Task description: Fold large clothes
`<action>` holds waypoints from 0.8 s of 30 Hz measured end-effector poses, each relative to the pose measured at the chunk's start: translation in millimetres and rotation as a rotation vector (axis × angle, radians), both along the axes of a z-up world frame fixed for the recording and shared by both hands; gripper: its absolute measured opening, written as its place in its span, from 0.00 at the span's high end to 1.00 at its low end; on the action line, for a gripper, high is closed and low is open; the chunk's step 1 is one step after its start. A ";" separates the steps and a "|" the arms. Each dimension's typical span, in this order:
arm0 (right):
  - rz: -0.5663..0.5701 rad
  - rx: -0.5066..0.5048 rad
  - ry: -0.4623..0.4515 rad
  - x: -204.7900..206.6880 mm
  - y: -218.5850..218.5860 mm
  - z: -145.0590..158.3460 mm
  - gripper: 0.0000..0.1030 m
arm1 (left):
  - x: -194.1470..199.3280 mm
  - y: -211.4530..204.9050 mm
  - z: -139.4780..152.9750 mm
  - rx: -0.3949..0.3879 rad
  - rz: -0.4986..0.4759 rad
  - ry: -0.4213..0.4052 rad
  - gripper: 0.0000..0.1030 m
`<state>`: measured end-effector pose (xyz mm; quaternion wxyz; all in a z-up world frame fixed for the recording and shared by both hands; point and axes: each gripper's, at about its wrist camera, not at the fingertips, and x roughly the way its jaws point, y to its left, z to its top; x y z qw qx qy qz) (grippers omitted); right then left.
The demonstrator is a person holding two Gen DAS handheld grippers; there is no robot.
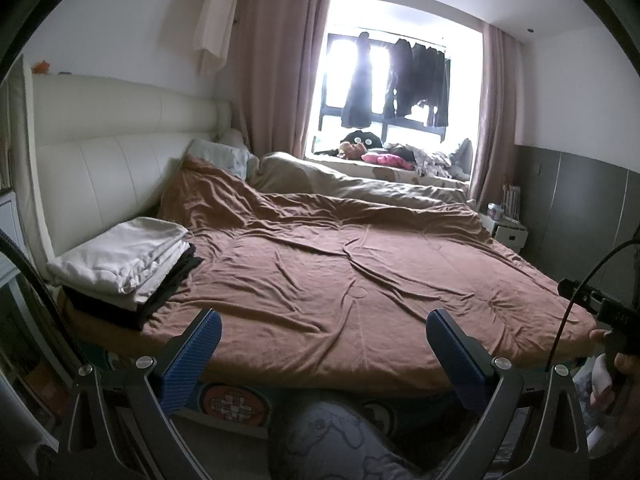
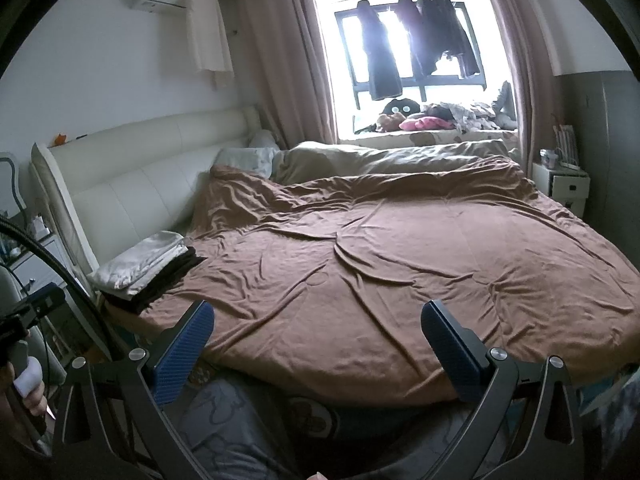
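Observation:
A stack of folded clothes, white (image 1: 124,258) on top of black (image 1: 170,286), lies on the bed's near left corner; it also shows in the right wrist view (image 2: 140,264). A brown quilt (image 1: 340,276) covers the bed (image 2: 380,272). My left gripper (image 1: 322,350) is open and empty, held off the bed's near edge. My right gripper (image 2: 318,344) is open and empty, also off the near edge. The right gripper's body shows at the right of the left wrist view (image 1: 612,312). No unfolded garment lies between the fingers.
A cream headboard (image 1: 104,160) runs along the left. A beige quilt (image 1: 360,184) lies at the far side. A loose pile of clothes and toys (image 2: 440,118) sits on the window ledge, dark clothes (image 1: 416,76) hang above. A white nightstand (image 2: 560,184) stands right. My patterned trouser leg (image 1: 332,436) is below.

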<state>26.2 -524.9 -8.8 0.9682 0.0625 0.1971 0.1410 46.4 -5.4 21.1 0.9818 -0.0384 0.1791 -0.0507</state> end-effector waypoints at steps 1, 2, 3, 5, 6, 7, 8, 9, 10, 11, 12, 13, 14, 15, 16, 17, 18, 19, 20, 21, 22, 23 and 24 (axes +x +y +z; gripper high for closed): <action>0.001 -0.001 -0.002 -0.4 0.4 0.0 0.00 | 0.2 0.6 0.1 0.002 0.001 0.000 0.00; 0.002 -0.002 -0.002 -0.6 0.7 0.5 0.00 | 0.0 0.5 0.2 0.003 0.001 0.000 0.00; 0.003 -0.002 -0.001 -0.6 0.9 -0.2 0.00 | -0.5 -1.1 0.4 0.004 0.001 -0.002 0.00; 0.003 -0.005 -0.002 -0.7 1.3 -0.3 0.00 | 0.0 0.4 0.3 0.002 0.002 -0.001 0.00; 0.002 -0.005 -0.002 -0.9 1.7 -0.8 0.00 | -0.1 -0.2 0.2 0.002 0.002 -0.001 0.00; 0.004 -0.005 -0.002 -0.4 1.4 -0.8 0.00 | 0.0 0.3 0.2 0.001 0.002 0.000 0.00; 0.004 -0.005 -0.003 -0.5 1.4 -0.5 0.00 | -0.1 0.4 0.2 0.001 0.002 0.000 0.00; 0.003 -0.005 -0.002 -0.2 1.5 -0.9 0.00 | -0.1 -0.2 0.2 0.000 0.002 0.000 0.00; 0.003 -0.005 -0.002 -0.3 1.6 -0.9 0.00 | 0.0 0.5 0.2 0.000 0.002 0.001 0.00; 0.003 -0.005 -0.001 -0.4 1.3 -0.7 0.00 | -0.2 -1.0 0.2 -0.001 0.001 0.001 0.00; 0.003 -0.005 -0.001 0.1 1.4 -0.8 0.00 | -0.4 -0.2 0.3 0.000 0.002 0.000 0.00; 0.003 -0.006 -0.001 0.2 1.3 -0.8 0.00 | -0.2 0.5 0.2 0.000 0.003 0.000 0.00; 0.003 -0.006 -0.001 0.2 1.2 -0.8 0.00 | -0.1 0.9 0.3 0.000 0.001 -0.001 0.00; 0.003 -0.006 -0.001 0.1 1.1 -0.6 0.00 | -0.3 0.0 0.3 -0.001 0.001 -0.001 0.00; 0.002 -0.006 -0.001 0.2 1.0 -0.6 0.00 | 0.0 0.5 0.2 -0.001 0.001 -0.002 0.00; 0.003 -0.005 -0.001 0.4 0.9 -0.8 0.00 | -0.4 -1.4 0.2 0.000 0.000 -0.004 0.00; 0.002 -0.005 0.000 0.2 1.2 -0.8 0.00 | -0.7 -3.1 0.0 0.001 -0.002 -0.004 0.00; 0.001 -0.005 0.000 0.2 1.0 -0.5 0.00 | -1.4 -4.9 -0.4 0.001 -0.002 -0.003 0.00; 0.001 -0.005 0.000 0.3 1.1 -0.6 0.00 | -1.8 -5.3 -0.4 0.001 0.001 -0.004 0.00; 0.002 -0.005 0.000 0.5 1.0 -0.7 0.00 | -1.8 -6.2 -0.5 -0.001 0.000 -0.004 0.00; 0.002 -0.005 0.001 0.4 1.0 -0.7 0.00 | -1.6 -4.9 -0.4 -0.001 -0.002 -0.004 0.00; 0.002 -0.006 0.000 0.3 1.0 -0.6 0.00 | -1.6 -7.6 -0.5 -0.001 -0.002 -0.004 0.00; 0.002 -0.006 0.000 0.2 1.0 -0.5 0.00 | -1.9 -6.6 -0.4 0.000 0.000 -0.004 0.00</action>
